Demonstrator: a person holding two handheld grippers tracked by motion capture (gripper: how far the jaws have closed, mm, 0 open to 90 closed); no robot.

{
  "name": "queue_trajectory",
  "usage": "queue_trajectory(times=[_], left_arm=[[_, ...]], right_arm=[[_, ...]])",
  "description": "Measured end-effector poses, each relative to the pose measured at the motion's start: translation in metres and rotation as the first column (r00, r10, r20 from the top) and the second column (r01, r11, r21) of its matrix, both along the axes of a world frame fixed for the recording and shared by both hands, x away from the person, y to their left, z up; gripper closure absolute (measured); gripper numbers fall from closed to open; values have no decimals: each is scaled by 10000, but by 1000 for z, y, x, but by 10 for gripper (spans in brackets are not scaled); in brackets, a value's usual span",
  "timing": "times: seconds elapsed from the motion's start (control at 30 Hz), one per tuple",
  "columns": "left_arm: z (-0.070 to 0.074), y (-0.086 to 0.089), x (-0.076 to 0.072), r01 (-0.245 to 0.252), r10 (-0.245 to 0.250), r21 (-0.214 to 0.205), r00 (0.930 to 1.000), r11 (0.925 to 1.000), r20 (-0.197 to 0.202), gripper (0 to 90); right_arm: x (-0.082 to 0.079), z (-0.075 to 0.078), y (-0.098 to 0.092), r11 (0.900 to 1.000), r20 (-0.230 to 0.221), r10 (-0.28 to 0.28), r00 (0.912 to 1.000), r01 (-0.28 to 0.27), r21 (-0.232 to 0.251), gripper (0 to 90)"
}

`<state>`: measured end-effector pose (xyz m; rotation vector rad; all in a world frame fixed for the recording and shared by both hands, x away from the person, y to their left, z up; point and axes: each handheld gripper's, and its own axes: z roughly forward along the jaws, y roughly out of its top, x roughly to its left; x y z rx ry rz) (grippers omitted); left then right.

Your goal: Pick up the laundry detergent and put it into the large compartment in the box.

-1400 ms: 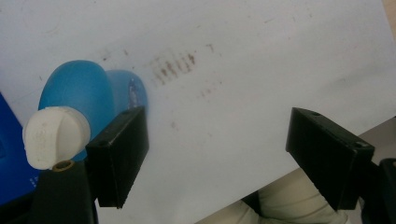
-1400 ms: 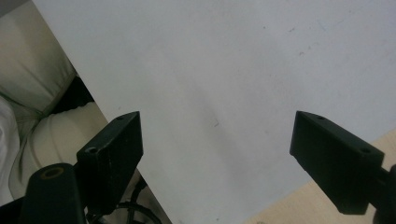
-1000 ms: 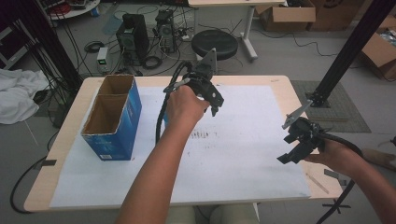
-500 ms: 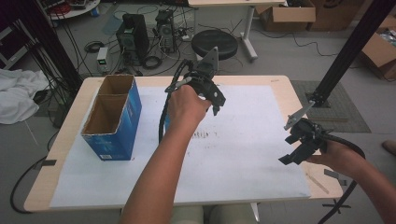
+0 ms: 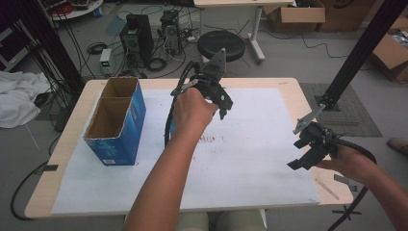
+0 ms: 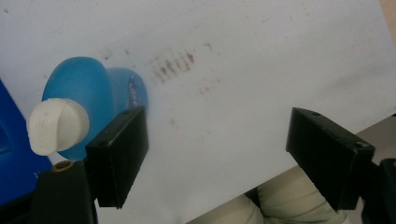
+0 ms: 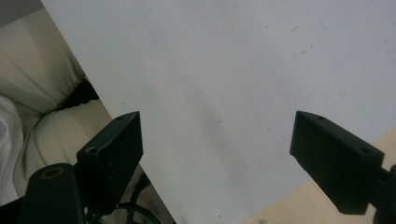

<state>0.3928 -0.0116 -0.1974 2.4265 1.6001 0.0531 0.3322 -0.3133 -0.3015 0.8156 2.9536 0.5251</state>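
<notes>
A blue bottle (image 6: 88, 98) with a white cap (image 6: 56, 126) stands on the white paper, just left of the left jaw in the left gripper view. My left gripper (image 5: 222, 102) (image 6: 219, 135) hangs above the middle of the table, open, with nothing between its jaws. In the high view my forearm hides most of the bottle. My right gripper (image 5: 302, 153) (image 7: 217, 135) hovers open and holds nothing over the paper's near right corner.
A tall open blue cardboard box (image 5: 115, 120) stands at the table's left; its side (image 6: 9, 154) is close beside the bottle. White paper (image 5: 260, 159) with dark smudges (image 5: 208, 139) covers the wooden table (image 5: 293, 91). The person's lap (image 7: 37, 93) lies beyond the near edge.
Hardly anything has changed. Both grippers stay open and have shifted only slightly.
</notes>
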Motion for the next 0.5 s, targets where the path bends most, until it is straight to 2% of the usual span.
queue_trajectory(times=[0.5], left_arm=[[9, 12, 8, 4, -4, -26, 9999, 10000, 101, 212]], right_arm=[[3, 0, -2, 9999, -67, -145, 9999, 145, 5, 168]])
